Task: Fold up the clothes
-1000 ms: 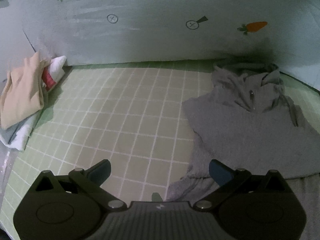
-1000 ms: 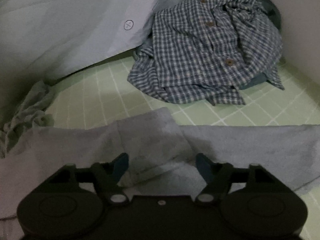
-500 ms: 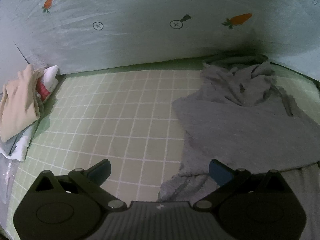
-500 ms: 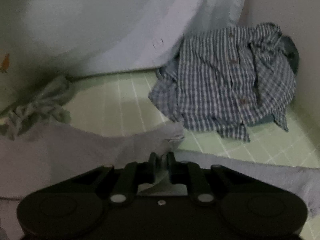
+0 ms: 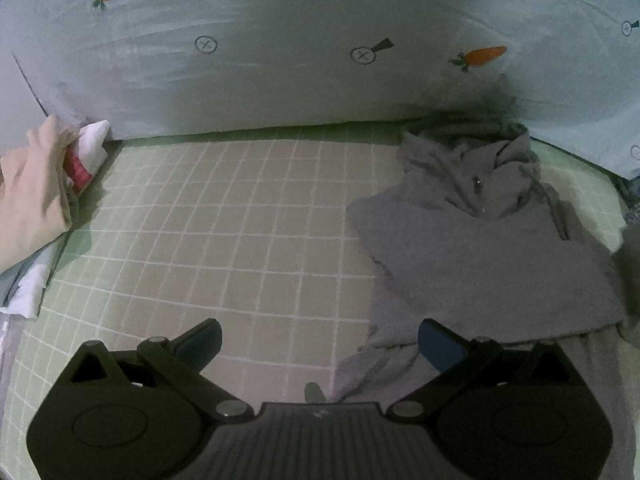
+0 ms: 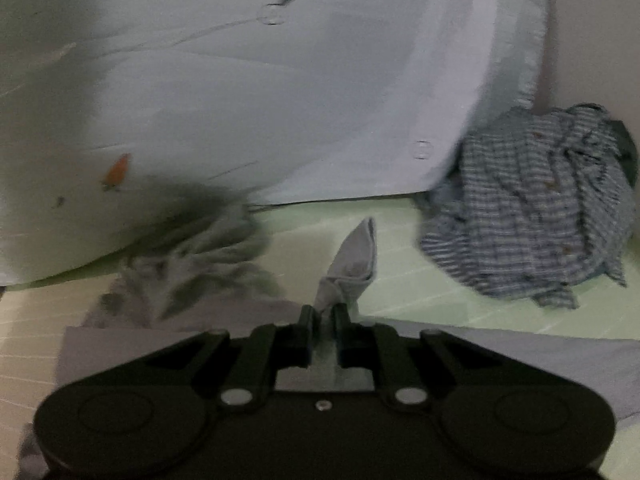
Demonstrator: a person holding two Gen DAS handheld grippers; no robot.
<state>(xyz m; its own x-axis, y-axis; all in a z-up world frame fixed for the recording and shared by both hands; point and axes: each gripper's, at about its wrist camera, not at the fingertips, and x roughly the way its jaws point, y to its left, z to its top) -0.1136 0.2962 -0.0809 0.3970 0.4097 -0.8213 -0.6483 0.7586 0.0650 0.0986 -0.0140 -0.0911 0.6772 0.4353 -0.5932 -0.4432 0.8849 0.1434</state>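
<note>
Green checked bed (image 5: 248, 240) carrying one grey hoodie (image 5: 480, 248), one plaid shirt (image 6: 532, 208); right hand-held gripper (image 6: 323, 316) is pinching hoodie fabric, left hand-held gripper (image 5: 320, 340) is hovering released.

A broad bare stretch of the green checked sheet (image 5: 224, 240) is left open from the centre out to 9 o'clock in the left wrist view. It is bounded at 12 o'clock by the carrot-print quilt (image 5: 304, 60), at 9 o'clock by the folded pile (image 5: 36, 200), and at 3 o'clock by the grey hoodie (image 5: 480, 248). In the right wrist view, the checked shirt (image 6: 532, 208) blocks 2 o'clock.
</note>
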